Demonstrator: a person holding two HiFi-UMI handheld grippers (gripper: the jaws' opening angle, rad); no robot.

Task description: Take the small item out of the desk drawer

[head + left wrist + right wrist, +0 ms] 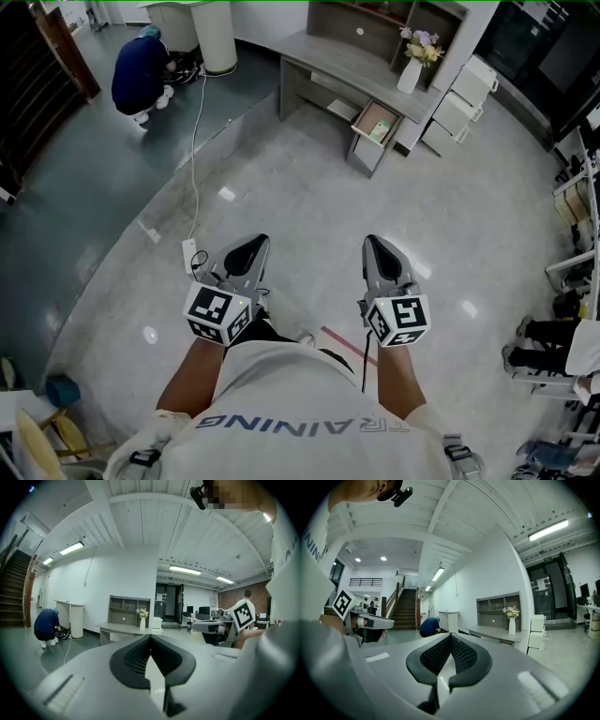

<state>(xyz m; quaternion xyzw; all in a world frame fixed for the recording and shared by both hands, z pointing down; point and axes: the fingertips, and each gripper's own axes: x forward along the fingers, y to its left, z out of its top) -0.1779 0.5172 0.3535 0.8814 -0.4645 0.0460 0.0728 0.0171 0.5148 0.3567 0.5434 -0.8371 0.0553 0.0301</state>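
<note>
We see our left gripper [150,639] filling the lower frame, its jaws pressed together with nothing between them. Just above the tips, at mid-frame, stands a grey desk [117,629] with a white vase of flowers [142,621] on it. At the left, a person in blue [46,626] crouches on the floor beside a white counter [71,618]. At the right, our right gripper [197,626] reaches in, its marker cube facing us.

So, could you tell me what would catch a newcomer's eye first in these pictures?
The left gripper and right gripper, both shut, hang side by side above the polished floor. Beyond them stands a grey desk with its drawer open, and a person in blue crouches far left.
</note>
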